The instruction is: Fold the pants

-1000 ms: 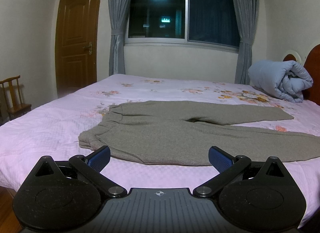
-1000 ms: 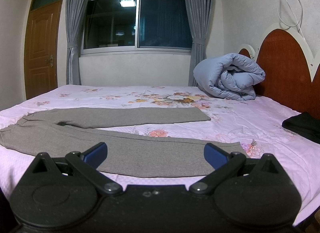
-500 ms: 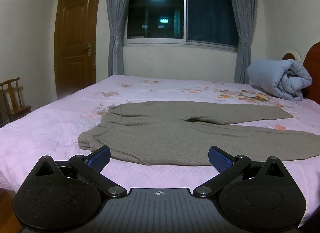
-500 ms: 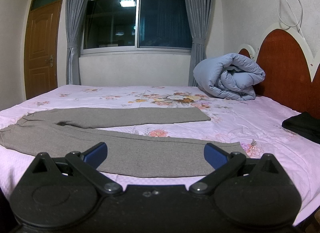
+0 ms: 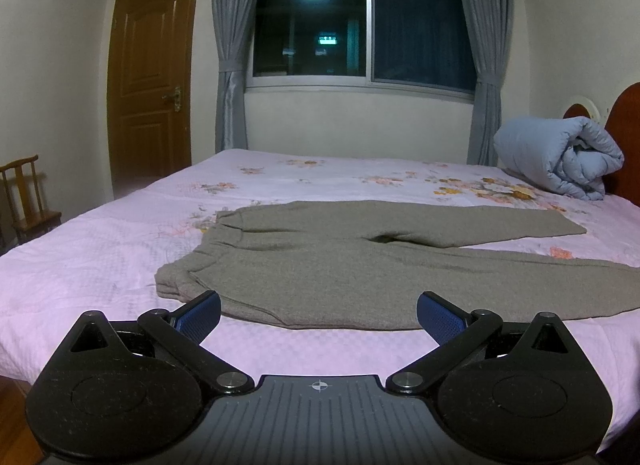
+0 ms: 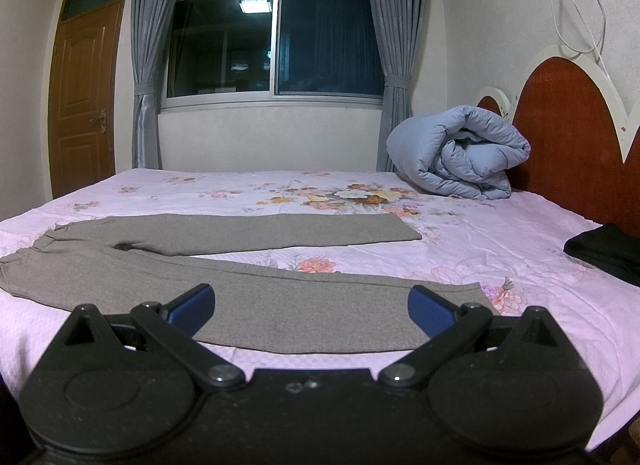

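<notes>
Grey pants (image 5: 360,265) lie flat near the bed (image 5: 100,257) edge, unfolded

Pink floral bed (image 5: 100,265): grey pants (image 5: 340,265), blue duvet (image 6: 460,157), black cloth (image 6: 604,251).

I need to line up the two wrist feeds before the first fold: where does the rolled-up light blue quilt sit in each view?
Left wrist view: the rolled-up light blue quilt lies at the far right edge, against the headboard, beyond the grey knit pants.
Right wrist view: the quilt sits right of centre, in the upper half.
Shared landmark: the dark window on the far wall, left of the quilt in both.
</notes>
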A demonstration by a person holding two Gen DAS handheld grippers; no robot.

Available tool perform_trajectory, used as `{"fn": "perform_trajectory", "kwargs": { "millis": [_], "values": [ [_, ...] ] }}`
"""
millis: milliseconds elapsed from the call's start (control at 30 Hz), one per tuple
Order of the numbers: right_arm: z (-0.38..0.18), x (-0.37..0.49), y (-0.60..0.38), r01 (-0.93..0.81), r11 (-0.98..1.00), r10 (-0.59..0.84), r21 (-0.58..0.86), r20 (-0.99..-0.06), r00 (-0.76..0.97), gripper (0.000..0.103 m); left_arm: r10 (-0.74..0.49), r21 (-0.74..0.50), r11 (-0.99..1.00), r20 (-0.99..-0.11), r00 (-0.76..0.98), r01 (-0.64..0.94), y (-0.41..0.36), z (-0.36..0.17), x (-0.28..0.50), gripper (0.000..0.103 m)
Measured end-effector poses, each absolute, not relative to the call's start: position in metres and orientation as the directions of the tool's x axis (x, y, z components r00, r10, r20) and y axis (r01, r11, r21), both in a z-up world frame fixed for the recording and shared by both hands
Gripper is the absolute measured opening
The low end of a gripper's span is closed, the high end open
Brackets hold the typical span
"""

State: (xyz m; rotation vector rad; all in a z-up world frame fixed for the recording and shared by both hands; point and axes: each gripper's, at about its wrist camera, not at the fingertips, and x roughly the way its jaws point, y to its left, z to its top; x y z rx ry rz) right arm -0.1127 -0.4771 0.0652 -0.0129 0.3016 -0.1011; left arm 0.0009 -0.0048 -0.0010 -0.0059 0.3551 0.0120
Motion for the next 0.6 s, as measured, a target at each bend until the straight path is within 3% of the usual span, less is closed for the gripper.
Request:
{"fn": "perform_trajectory", "kwargs": {
  "millis": [600],
  "values": [
    [0.0660, -0.1128, -0.4760, 0.098, 0.995, -0.101, -0.027, -0.297, 0.950, 0.097, 0.012, -0.002, 1.000, -0.349, 0.937, -0.013, -0.0057, -0.0008, 0.0006, 0.103]
  ]
}}
